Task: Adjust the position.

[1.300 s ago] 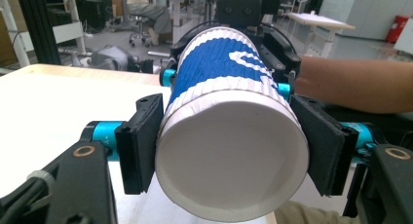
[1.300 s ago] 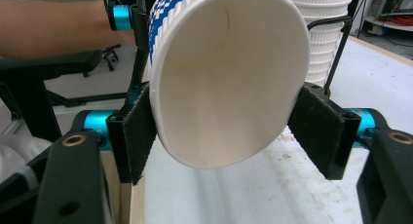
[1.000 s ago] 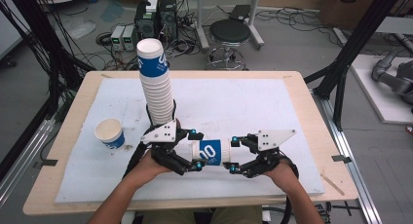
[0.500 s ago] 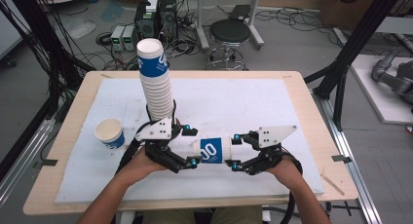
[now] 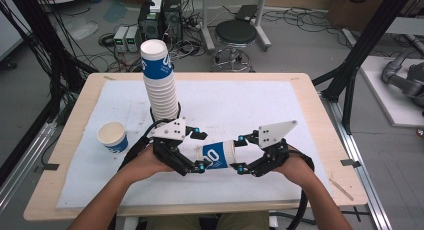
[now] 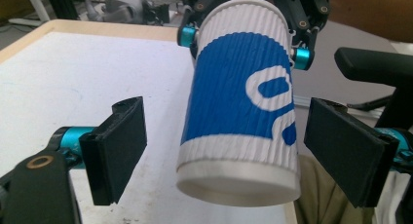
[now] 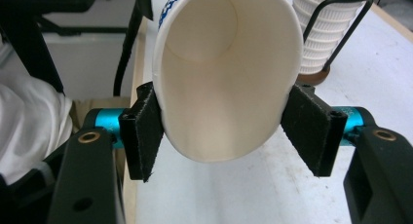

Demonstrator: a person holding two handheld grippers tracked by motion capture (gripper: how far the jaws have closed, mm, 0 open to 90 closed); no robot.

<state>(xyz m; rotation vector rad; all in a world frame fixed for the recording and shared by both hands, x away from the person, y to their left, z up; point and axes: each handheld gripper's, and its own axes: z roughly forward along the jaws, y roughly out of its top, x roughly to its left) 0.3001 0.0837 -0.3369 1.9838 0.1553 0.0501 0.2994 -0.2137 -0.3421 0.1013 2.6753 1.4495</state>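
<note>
- Your right tool point(image 5: 241, 152) grasps the rim end of the ribbed white-and-blue paper cup point(image 5: 218, 154), held above the near middle of the bench point(image 5: 250, 105).
- Your left tool point(image 5: 200, 151) has just been opening; its pads stand off the cup's base.
- Next, I'd judge: carry it left beside the standing paper cup point(image 5: 112, 137).

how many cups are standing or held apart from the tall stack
2: one cup stands upright at the table's left side, and one held cup lies sideways in the right gripper, near the front edge. More could be hidden behind the stack.
</note>
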